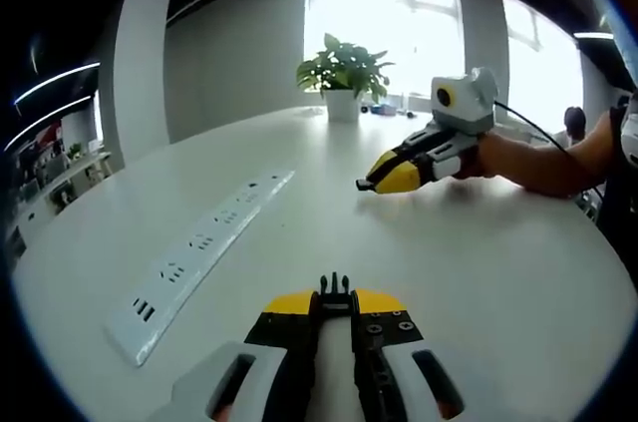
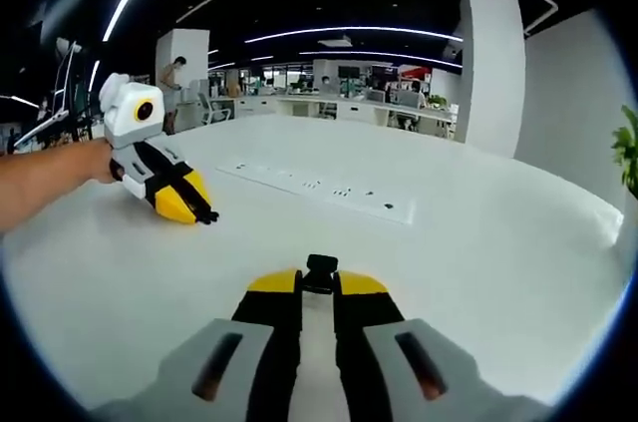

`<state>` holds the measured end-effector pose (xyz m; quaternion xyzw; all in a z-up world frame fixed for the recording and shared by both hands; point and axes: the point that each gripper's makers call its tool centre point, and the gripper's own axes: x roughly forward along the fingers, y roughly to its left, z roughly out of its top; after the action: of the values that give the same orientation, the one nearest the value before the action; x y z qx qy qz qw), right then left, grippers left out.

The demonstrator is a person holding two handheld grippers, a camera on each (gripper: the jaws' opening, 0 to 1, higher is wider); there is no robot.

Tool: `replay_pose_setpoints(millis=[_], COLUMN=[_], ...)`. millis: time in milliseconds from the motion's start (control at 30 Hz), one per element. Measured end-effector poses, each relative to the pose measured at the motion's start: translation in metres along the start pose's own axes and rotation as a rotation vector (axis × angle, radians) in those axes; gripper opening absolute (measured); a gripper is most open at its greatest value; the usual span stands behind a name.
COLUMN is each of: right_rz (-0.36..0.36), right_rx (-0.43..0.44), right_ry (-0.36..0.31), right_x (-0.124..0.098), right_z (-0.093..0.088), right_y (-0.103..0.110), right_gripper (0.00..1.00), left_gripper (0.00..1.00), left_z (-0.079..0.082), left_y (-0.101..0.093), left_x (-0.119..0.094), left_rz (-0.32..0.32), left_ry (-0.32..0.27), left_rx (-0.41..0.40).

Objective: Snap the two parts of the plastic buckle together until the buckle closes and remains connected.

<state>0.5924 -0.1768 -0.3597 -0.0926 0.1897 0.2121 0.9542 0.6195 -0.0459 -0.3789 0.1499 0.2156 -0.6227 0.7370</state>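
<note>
Power strip [image 1: 199,252] lies on table [image 1: 478,262]; potted plant [image 1: 344,78] beyond strip's far end; grippers apart, right of strip.

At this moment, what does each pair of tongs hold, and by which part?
The left tongs pinch the pronged buckle half by its rear end, prongs forward. The right tongs pinch the other buckle half by its near end.
</note>
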Motion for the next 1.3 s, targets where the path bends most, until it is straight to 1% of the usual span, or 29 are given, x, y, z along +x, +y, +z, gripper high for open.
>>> replay_pose_setpoints(millis=[133,233,300,333,367,467,500,600,667,700,733,800,1067,1233,1300], right_rz=[-0.006,0.006,0.001,-0.008,-0.001,0.003,0.013,0.017,0.028,0.028,0.033,0.036,0.039,0.045,0.057], right_rx=[-0.012,-0.023,-0.045,-0.075,-0.071,-0.067,-0.046,-0.052,-0.051,-0.05,-0.049,-0.044,-0.065,-0.063,-0.063], right_ry=[0.002,-0.005,-0.029,-0.044,-0.054,-0.057,-0.02,-0.024,-0.04,-0.039,-0.04,-0.043,-0.036,-0.045,-0.043], right_x=[0.0,0.0,0.0,-0.001,-0.002,0.0,0.001,0.003,0.002,0.002,0.002,0.002,0.002,0.003,0.003], right_z=[0.0,0.001,0.006,0.009,0.011,0.012,0.007,0.006,0.011,0.011,0.012,0.012,0.012,0.013,0.012], right_y=[-0.001,0.001,0.0,-0.002,-0.001,-0.002,-0.001,-0.001,0.001,0.001,0.002,0.002,0.001,0.0,0.002], right_gripper=[0.1,0.1,0.1,0.1,0.1,0.1,0.1,0.09,0.09,0.09,0.09,0.09,0.09,0.09,0.09], left_gripper=[0.1,0.1,0.1,0.1,0.1,0.1,0.1,0.1,0.1,0.1,0.1,0.1,0.1,0.1,0.1], left_z=[0.0,0.0,0.0,0.0,0.0,0.0,0.0,0.001,0.001,0.0,0.0,0.0,-0.002,0.006,0.009], left_y=[0.001,-0.001,-0.001,-0.001,0.0,0.001,0.0,0.0,0.001,0.0,-0.006,-0.006,-0.006,-0.005,-0.008], left_x=[0.0,0.0,-0.001,-0.001,0.0,0.0,0.0,0.0,0.0,-0.001,-0.002,-0.001,-0.005,-0.012,-0.014], left_rz=[0.001,0.001,0.002,0.003,0.005,0.011,0.013,0.02,0.022,0.019,-0.013,-0.003,0.018,0.028,0.02], left_ry=[0.008,0.007,0.004,0.004,0.004,0.008,0.01,0.014,0.014,0.019,0.022,0.019,0.033,0.023,0.018], left_rx=[0.004,0.002,0.001,-0.001,-0.003,-0.005,-0.006,-0.011,-0.015,-0.031,-0.075,-0.049,-0.038,-0.031,-0.026])
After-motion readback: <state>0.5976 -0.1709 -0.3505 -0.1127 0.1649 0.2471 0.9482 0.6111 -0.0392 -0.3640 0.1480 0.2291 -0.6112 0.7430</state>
